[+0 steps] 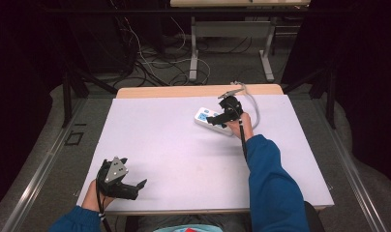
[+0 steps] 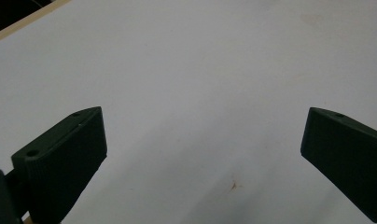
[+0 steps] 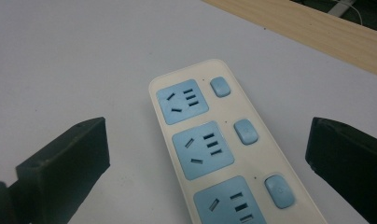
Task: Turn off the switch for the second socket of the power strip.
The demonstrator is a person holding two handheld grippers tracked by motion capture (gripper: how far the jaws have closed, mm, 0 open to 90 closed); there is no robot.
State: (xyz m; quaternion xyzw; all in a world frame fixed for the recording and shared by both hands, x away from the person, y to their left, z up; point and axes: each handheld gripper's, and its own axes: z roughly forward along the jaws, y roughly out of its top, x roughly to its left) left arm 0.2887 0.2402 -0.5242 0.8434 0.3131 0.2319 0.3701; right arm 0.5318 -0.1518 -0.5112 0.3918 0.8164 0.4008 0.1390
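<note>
The right gripper (image 3: 207, 163) has its fingers (image 3: 65, 158) spread wide and empty, straddling the power strip (image 3: 219, 149) without touching it, which looks like the approach to a grasp; next they must drop lower and close across its width. The cream strip, with blue sockets and switches, lies far on the white counter (image 1: 174, 145). The left gripper (image 2: 200, 158) hovers over bare surface, wide open, holding nothing.

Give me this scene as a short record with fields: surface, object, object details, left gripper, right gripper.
surface: white table, wooden strip along its far edge
object: power strip, lying flat at the far right
object details: cream body, blue sockets, a blue switch beside each
left gripper: open, near the front left edge, nothing between its jaws
right gripper: open, over the power strip, jaws either side of it
</note>
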